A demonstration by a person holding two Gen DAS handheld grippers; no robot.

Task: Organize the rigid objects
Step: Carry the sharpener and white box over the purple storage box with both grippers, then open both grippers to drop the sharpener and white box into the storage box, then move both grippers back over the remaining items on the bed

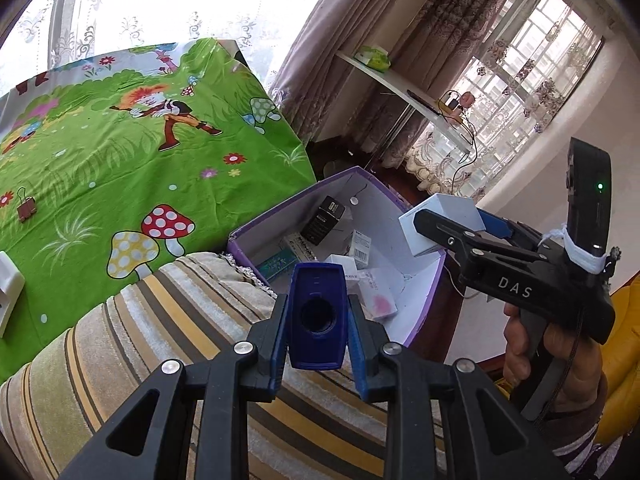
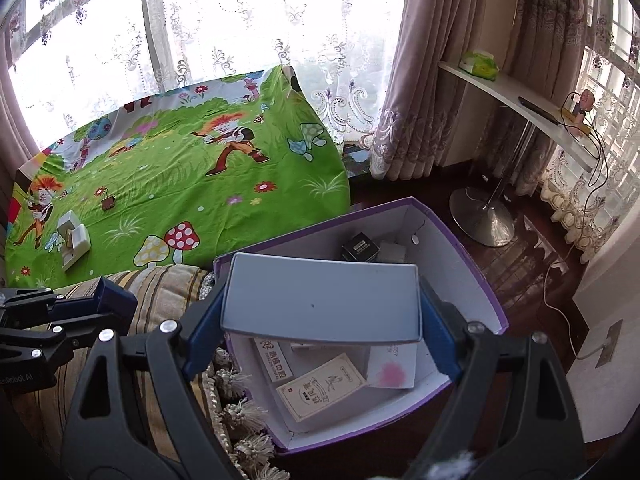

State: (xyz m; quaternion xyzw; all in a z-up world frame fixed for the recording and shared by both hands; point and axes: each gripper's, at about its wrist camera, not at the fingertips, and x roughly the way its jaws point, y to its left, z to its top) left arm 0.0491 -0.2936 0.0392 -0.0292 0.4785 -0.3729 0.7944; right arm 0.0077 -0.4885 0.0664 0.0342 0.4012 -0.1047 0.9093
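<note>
white box (image 2: 320, 298) is clamped end to end between the wide-spread pads of the right gripper (image 2: 320, 312), its long axis lying across the jaws, directly above the open purple bin (image 2: 472, 264). a blue case (image 1: 316, 316) is pinched by the nearly closed left gripper (image 1: 316, 344), held above the striped cushion (image 1: 160, 332) just short of the bin, so the right hand is judged nearer the drop.

hidden: purple box (image 2: 460, 240) floor — partly behind white box (image 2: 320, 300) | labels unreadable
</note>
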